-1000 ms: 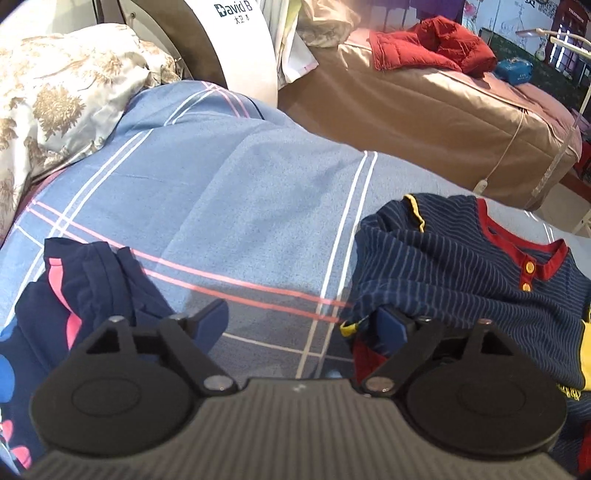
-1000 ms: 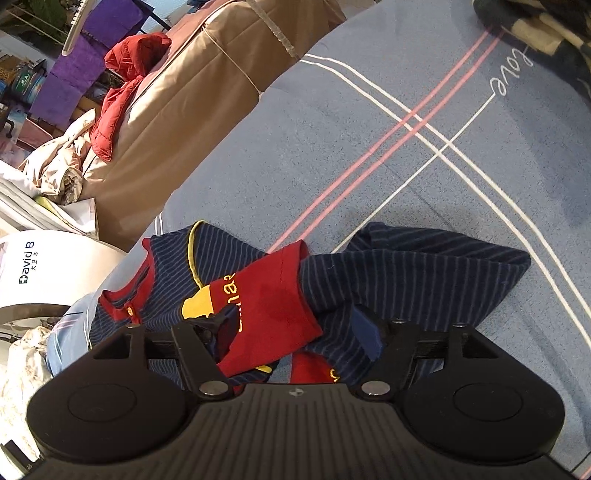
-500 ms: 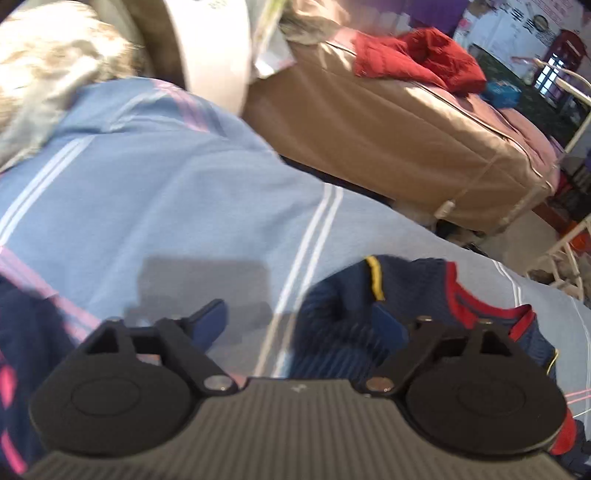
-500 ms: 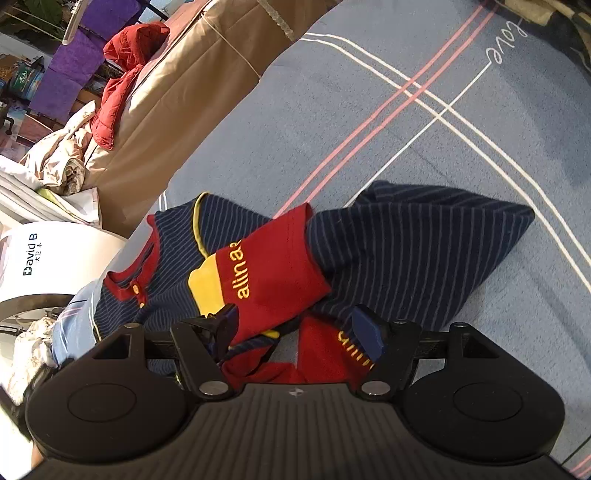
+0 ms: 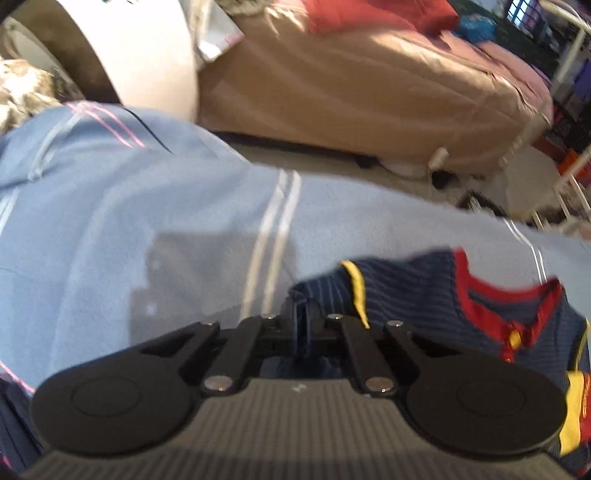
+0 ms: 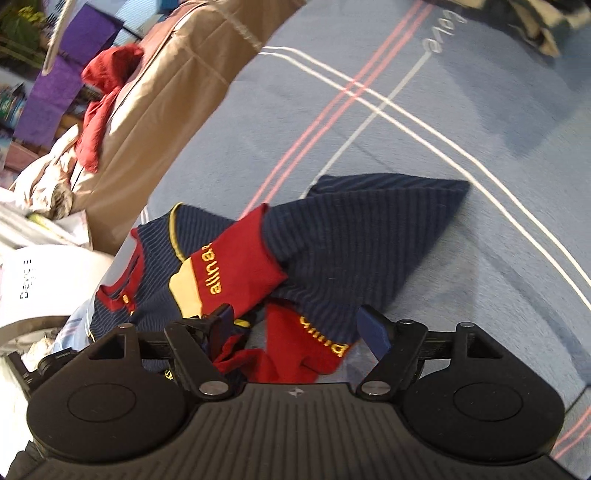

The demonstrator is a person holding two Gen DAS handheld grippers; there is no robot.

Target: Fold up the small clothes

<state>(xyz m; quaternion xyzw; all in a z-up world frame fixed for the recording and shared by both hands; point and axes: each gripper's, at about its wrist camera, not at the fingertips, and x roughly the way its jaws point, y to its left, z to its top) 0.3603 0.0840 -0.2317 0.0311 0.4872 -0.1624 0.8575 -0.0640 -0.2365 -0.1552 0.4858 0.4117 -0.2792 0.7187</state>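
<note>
A small navy pinstriped shirt [image 5: 413, 291] with red collar, yellow trim and red panels lies crumpled on the blue bedsheet [image 5: 147, 206]. My left gripper [image 5: 303, 325] is shut on a fold at the shirt's left edge, near its yellow-trimmed armhole. In the right wrist view the same shirt [image 6: 354, 236] lies bunched, a red panel with yellow lettering [image 6: 236, 254] folded over the top. My right gripper [image 6: 301, 325] is open, its fingers either side of the shirt's red lower part [image 6: 295, 343].
A second bed with a brown cover [image 5: 351, 85] and a red jacket [image 6: 99, 110] stands beyond a floor gap. A white appliance [image 5: 147, 48] is at the back left. Another dark garment [image 5: 11, 424] lies at the left edge. Patterned fabric [image 6: 532, 22] lies top right.
My left gripper moved right over the sheet to the shirt's left edge and shut on it. My right gripper stayed open and drew a little closer to the shirt's red part.
</note>
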